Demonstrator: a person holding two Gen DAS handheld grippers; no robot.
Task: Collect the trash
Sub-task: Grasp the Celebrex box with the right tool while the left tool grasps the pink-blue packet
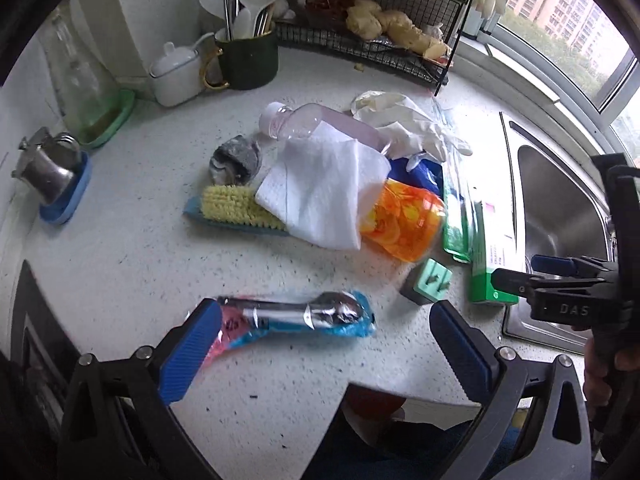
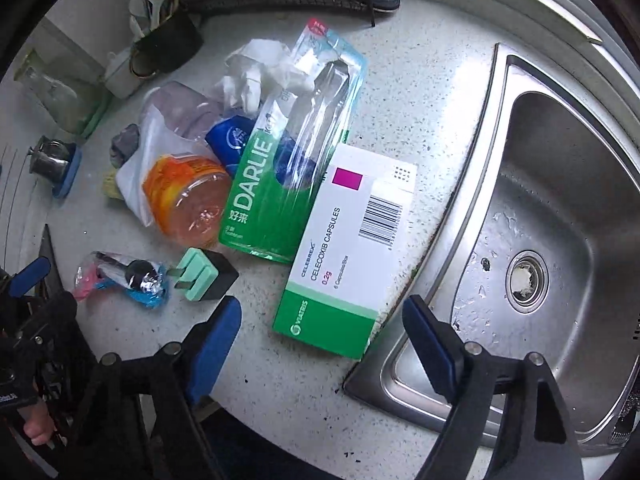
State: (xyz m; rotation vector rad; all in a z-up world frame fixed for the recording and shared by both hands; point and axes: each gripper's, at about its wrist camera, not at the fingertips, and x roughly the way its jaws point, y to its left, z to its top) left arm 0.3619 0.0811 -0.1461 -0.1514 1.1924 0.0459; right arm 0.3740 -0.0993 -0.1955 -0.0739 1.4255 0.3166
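Released right hand-held gripper above medicine box, jaws apart, untouching

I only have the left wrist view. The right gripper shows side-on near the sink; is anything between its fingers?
Observer: No. The right gripper is open, its pads apart on either side of the near end of the green-and-white box, not pressing on it.
Operator: What is that box? The print is unreadable here.
Observer: A medicine carton; its face reads Celecoxib Capsules.
Operator: Anything in the sink?
Observer: The sink holds a white scrap, sitting in the drain.
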